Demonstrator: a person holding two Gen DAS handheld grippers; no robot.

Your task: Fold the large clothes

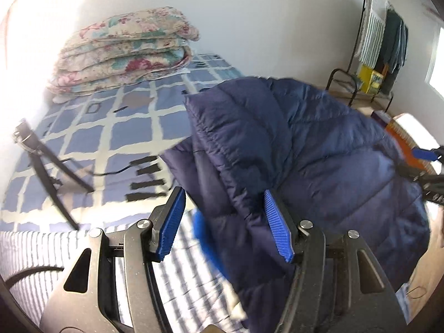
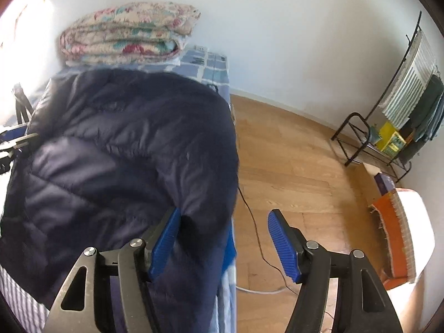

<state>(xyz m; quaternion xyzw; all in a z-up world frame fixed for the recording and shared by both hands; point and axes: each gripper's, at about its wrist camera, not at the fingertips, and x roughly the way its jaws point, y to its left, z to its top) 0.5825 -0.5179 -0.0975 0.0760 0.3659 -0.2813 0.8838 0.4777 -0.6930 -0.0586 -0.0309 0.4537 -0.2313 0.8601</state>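
A dark navy quilted jacket [image 1: 319, 144] lies bunched on the bed, its side hanging over the bed's right edge [image 2: 116, 144]. My left gripper [image 1: 224, 222] is open, with the jacket's near left fold lying between the blue pads and resting against the right pad [image 1: 277, 224]. My right gripper [image 2: 222, 238] is open too. The jacket's near right corner sits beside its left pad [image 2: 163, 241], while the right pad [image 2: 283, 247] hangs over the floor. Each gripper shows at the frame edge of the other's view: the right gripper [image 1: 427, 155] and the left gripper [image 2: 11, 144].
The bed has a blue checked cover [image 1: 111, 138] and a striped sheet [image 1: 180, 277] at the near end. A folded floral quilt [image 2: 127, 36] is stacked at the head. A black tripod [image 1: 44, 166] stands on the bed's left. A clothes rack [image 2: 402, 105], a cable [image 2: 255, 227] and an orange mat [image 2: 394, 236] are on the wooden floor.
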